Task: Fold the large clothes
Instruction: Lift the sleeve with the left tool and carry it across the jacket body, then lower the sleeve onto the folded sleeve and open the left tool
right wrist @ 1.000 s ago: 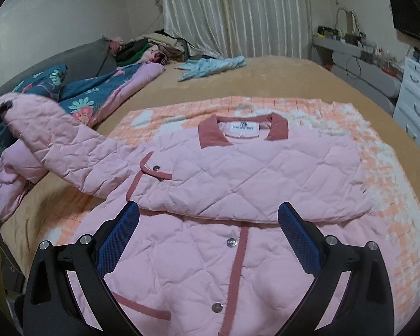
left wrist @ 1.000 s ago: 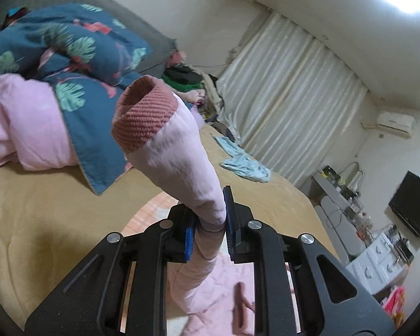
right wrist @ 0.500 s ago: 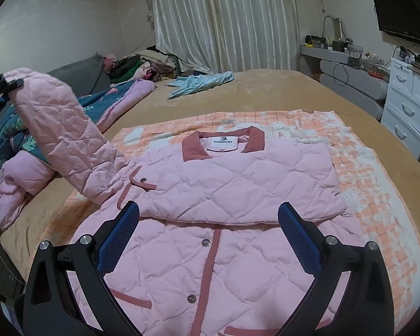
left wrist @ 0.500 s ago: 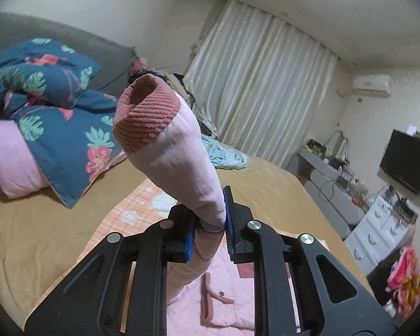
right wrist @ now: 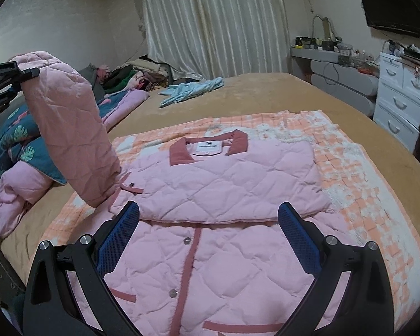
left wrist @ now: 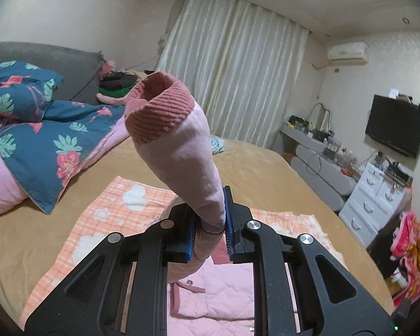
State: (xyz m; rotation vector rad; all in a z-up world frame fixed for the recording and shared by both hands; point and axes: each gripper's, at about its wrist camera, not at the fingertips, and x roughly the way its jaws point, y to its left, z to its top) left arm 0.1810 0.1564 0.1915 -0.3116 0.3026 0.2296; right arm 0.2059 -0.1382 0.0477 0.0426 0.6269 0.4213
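A pink quilted jacket (right wrist: 215,190) with dusty-red collar and trim lies front up on an orange checked blanket (right wrist: 358,168) on the bed. One sleeve lies folded across its chest. My left gripper (left wrist: 208,224) is shut on the other sleeve (left wrist: 182,151) near its ribbed red cuff and holds it raised above the bed; the lifted sleeve (right wrist: 70,128) shows at the left of the right wrist view. My right gripper (right wrist: 208,240) is open and empty, hovering over the jacket's lower front near the button placket.
A blue floral duvet (left wrist: 42,134) and pink bedding (right wrist: 11,193) are piled at the left. A light blue garment (right wrist: 190,91) lies far on the tan bedspread (left wrist: 266,165). White drawers (right wrist: 400,106), a desk and a wall TV (left wrist: 394,128) stand at the right.
My left gripper has lifted the sleeve higher and swung it toward the jacket's body. My right gripper stays open and has moved slightly closer to the jacket.
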